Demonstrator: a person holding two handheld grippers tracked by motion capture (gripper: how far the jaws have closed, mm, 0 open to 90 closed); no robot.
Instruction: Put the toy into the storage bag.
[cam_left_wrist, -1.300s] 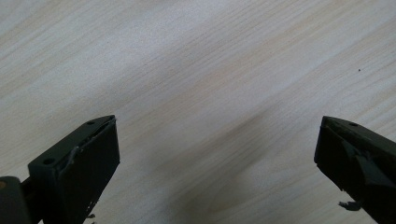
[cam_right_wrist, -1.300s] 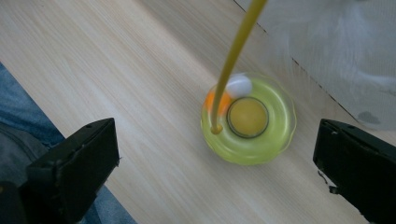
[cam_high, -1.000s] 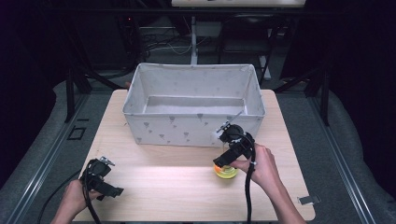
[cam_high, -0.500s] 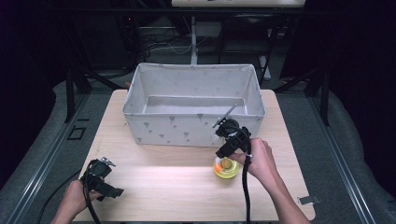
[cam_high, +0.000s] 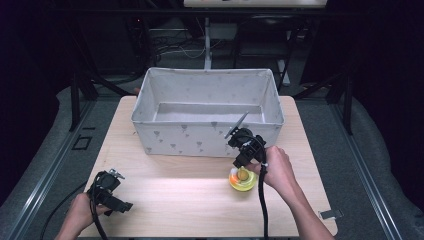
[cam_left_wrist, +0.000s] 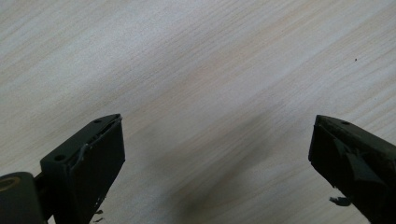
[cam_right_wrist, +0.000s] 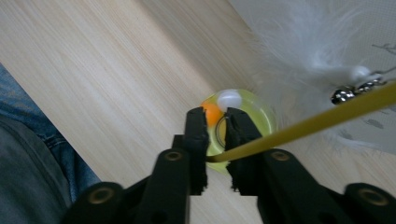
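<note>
here the right gripper (cam_right_wrist: 217, 128) has its jaws nearly together, clamped on the thin yellow stick (cam_right_wrist: 327, 122) of a cat toy, and the stick runs out to the right of the jaws toward a white feather (cam_right_wrist: 303, 60) and a small metal bell (cam_right_wrist: 343, 95). just under the jaw tips sits the round yellow base (cam_high: 242, 180), with an orange ball (cam_right_wrist: 211, 112) and a white ball (cam_right_wrist: 229, 99) in it. the grip is low on the stick, close to the base, probably so the whole toy comes up together. the fabric box (cam_high: 207, 112) stands just beyond this gripper, so i judge it is the goal. the left gripper (cam_high: 107, 192) rests well apart on the wooden table (cam_high: 175, 190), jaws wide apart and holding nothing, likely only waiting.
</note>
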